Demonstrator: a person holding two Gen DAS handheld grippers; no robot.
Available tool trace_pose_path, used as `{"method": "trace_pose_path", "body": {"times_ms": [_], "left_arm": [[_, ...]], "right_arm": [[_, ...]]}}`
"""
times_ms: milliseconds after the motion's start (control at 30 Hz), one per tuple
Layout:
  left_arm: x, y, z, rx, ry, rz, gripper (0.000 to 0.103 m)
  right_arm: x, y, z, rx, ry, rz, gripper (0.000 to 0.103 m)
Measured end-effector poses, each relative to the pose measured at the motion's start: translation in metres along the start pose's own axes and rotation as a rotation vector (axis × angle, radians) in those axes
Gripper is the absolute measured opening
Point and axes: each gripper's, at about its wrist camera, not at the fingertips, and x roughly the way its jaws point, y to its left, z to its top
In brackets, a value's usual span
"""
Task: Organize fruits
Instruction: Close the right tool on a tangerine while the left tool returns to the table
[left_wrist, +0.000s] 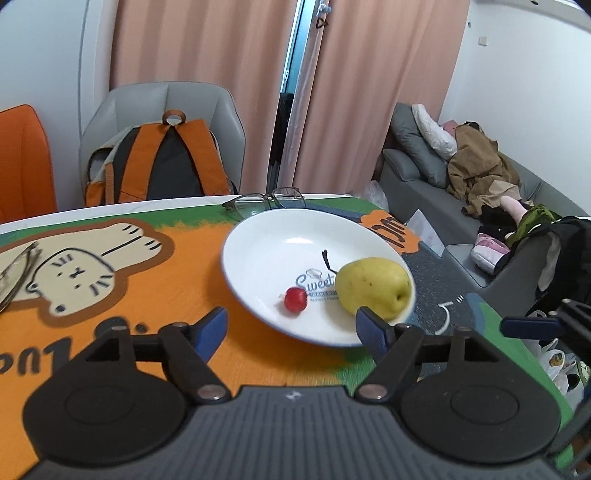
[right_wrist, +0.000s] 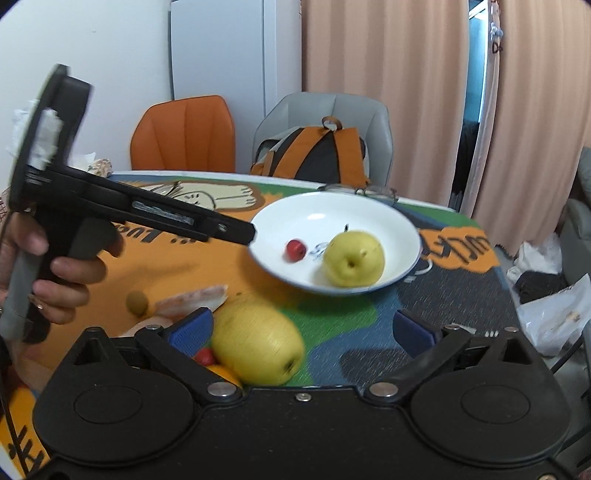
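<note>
A white plate (left_wrist: 266, 236) sits on the cartoon-print table mat and holds a yellow pear (left_wrist: 373, 282) and a small red fruit (left_wrist: 295, 299). It also shows in the right wrist view (right_wrist: 402, 225) with the pear (right_wrist: 352, 258) and red fruit (right_wrist: 296, 250). My left gripper (left_wrist: 291, 328) is open and empty, just in front of the plate's near rim. My right gripper (right_wrist: 303, 328) is open and empty above a second, larger yellow fruit (right_wrist: 258, 339) on the mat. A small red fruit (right_wrist: 205, 356) and an orange one (right_wrist: 223, 373) lie beside it.
A small brown fruit (right_wrist: 136, 302) and a pale wrapper (right_wrist: 192, 301) lie on the mat. Glasses (left_wrist: 266, 201) lie behind the plate, another pair (left_wrist: 14, 269) at the left. Chairs with a backpack (left_wrist: 162, 162) stand behind the table; a sofa (left_wrist: 461, 199) is to the right.
</note>
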Motion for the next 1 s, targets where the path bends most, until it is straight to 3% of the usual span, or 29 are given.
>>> {"method": "trace_pose_path", "body": {"times_ms": [567, 1000], "left_arm": [[-0.080, 0.004, -0.062, 0.019, -0.006, 0.023, 0.076], [-0.084, 0.001, -0.096, 0.036, 0.031, 0.034, 0.076]], "right_arm": [[-0.029, 0.032, -0.030, -0.002, 0.003, 0.050, 0.103], [-0.021, 0.046, -0.048, -0.018, 0.017, 0.032, 0.102]]}}
